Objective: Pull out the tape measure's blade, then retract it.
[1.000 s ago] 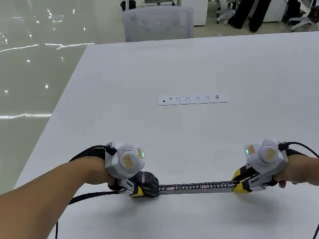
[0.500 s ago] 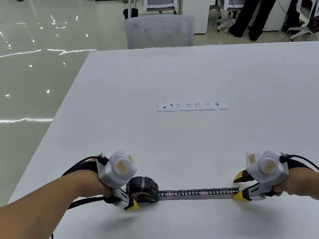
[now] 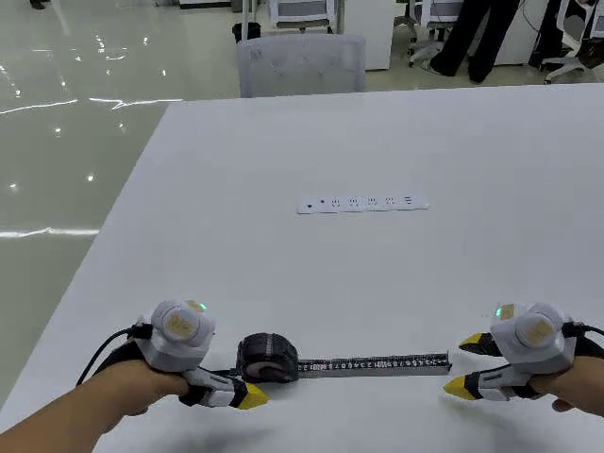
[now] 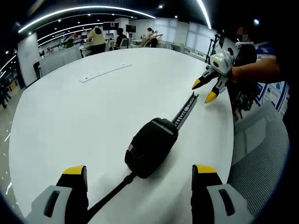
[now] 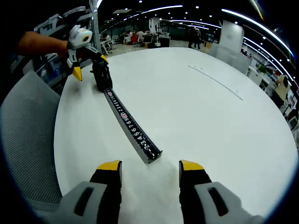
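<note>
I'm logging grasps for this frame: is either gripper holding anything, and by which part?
Nothing is held. The left gripper and right gripper are both open, and the tape measure lies free on the table with its blade out.

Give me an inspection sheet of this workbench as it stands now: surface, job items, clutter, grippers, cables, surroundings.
Surface: white tabletop, smooth and flat.
Job's things: black tape measure case near the front edge; its dark numbered blade lies extended flat along the table.
Clutter: white power strip mid-table.
Grippers: left gripper open, the case loose ahead between its jaws; right gripper open, just off the blade's tip.
Cables: thin black cord runs from the case back towards the left gripper; black cable by the left hand.
Surroundings: grey mesh chair at the far edge, glossy floor, people standing beyond.
</note>
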`<state>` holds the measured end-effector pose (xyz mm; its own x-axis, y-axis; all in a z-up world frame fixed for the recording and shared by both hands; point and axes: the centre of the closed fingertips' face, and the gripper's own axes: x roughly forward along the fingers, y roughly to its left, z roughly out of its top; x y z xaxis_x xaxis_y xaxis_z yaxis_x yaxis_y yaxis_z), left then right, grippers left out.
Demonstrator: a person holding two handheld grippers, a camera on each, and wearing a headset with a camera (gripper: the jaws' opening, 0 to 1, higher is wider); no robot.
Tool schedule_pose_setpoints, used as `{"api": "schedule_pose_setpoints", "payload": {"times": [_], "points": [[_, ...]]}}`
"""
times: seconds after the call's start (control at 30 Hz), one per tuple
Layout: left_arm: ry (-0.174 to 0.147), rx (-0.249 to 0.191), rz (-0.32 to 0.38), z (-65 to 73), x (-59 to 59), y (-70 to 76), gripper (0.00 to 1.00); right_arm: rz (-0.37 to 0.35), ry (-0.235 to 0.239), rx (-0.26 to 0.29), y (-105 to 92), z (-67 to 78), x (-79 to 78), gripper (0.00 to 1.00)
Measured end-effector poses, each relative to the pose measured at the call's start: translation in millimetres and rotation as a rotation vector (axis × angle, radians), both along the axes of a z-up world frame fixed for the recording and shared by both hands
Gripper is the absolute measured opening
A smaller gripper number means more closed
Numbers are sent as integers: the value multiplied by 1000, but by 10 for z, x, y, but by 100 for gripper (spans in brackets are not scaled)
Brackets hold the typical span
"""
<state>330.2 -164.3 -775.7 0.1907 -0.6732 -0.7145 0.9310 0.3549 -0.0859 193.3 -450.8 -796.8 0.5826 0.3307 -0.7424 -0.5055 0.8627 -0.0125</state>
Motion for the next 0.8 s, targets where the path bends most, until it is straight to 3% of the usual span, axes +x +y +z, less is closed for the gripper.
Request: {"api": "schedule_pose_setpoints", "payload": {"times": [0.1, 0.17, 0.2, 0.3, 0.4, 0.43, 0.57, 0.6, 0.7, 0.8], "points": [[-10, -34, 34, 49, 13, 48, 95, -45, -21, 17, -40, 55, -53, 56], [-18, -63, 49, 95, 3, 68, 98, -66, -84, 38, -36, 170, -40, 57], [-22, -77, 61, 107, 5, 79, 100, -78, -89, 44, -39, 199, -57, 58], [-21, -99, 99, 121, 8, 163, 100, -94, -112, 31, -76, 248, -115, 66], [-22, -150, 124, 193, -24, 209, 100, -119, -135, 17, -109, 275, -173, 76], [-24, -179, 132, 238, -40, 220, 100, -132, -139, 16, -119, 282, -212, 79], [-56, -196, 128, 328, -122, 295, 100, -188, -165, 54, -129, 345, -337, 86], [-72, -209, 141, 352, -104, 327, 100, -199, -166, 39, -148, 341, -397, 87], [-70, -221, 181, 399, -118, 419, 100, -218, -169, 31, -174, 345, -547, 91], [-91, -247, 205, 445, -125, 500, 100, -232, -176, 32, -205, 351, -678, 96]]}}
